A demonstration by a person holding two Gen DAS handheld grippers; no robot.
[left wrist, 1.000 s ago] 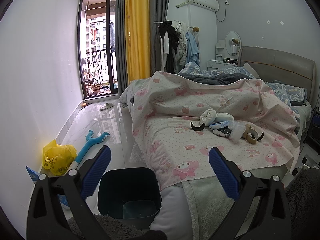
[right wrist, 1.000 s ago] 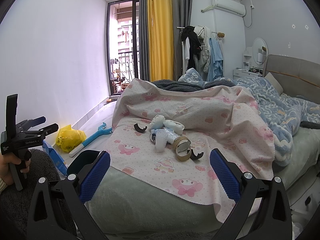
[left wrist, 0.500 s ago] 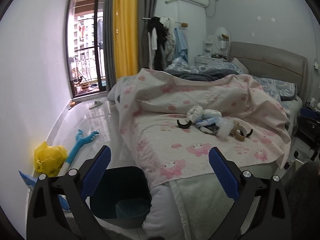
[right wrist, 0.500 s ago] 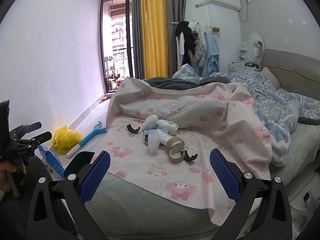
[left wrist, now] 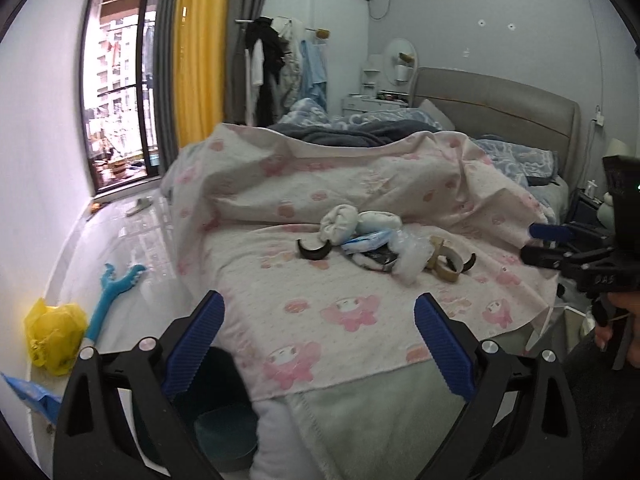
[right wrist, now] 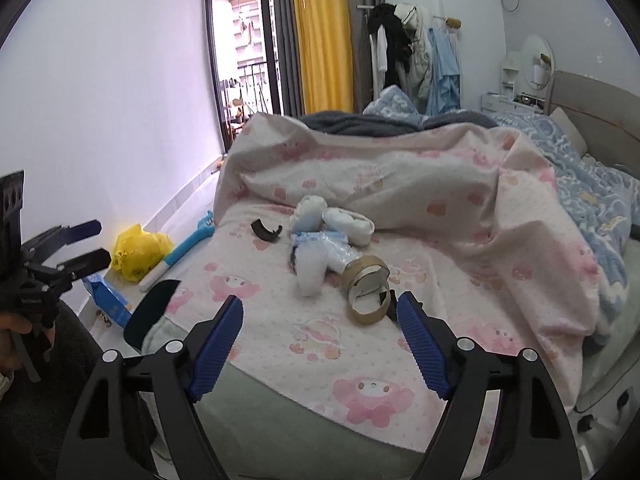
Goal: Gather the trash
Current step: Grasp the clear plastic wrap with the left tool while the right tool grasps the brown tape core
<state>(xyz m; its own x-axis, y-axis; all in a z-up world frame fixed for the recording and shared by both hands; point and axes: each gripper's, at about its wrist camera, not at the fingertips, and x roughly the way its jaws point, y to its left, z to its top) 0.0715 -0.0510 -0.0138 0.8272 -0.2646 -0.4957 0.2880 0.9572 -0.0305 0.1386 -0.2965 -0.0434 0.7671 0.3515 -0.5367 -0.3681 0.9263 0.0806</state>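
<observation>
Having closed in on the trash pile point(right wrist: 328, 256), both grippers point(left wrist: 318, 340) point(right wrist: 320, 332) hang wide, holding nothing.

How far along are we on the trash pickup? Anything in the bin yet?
Nothing looks collected. The trash pile sits on the pink sheet: tape roll, crumpled tissues, black curved scrap. The left tool and right tool are open and empty, short of the pile. The dark bin beside the bed shows no trash in its visible part.
</observation>
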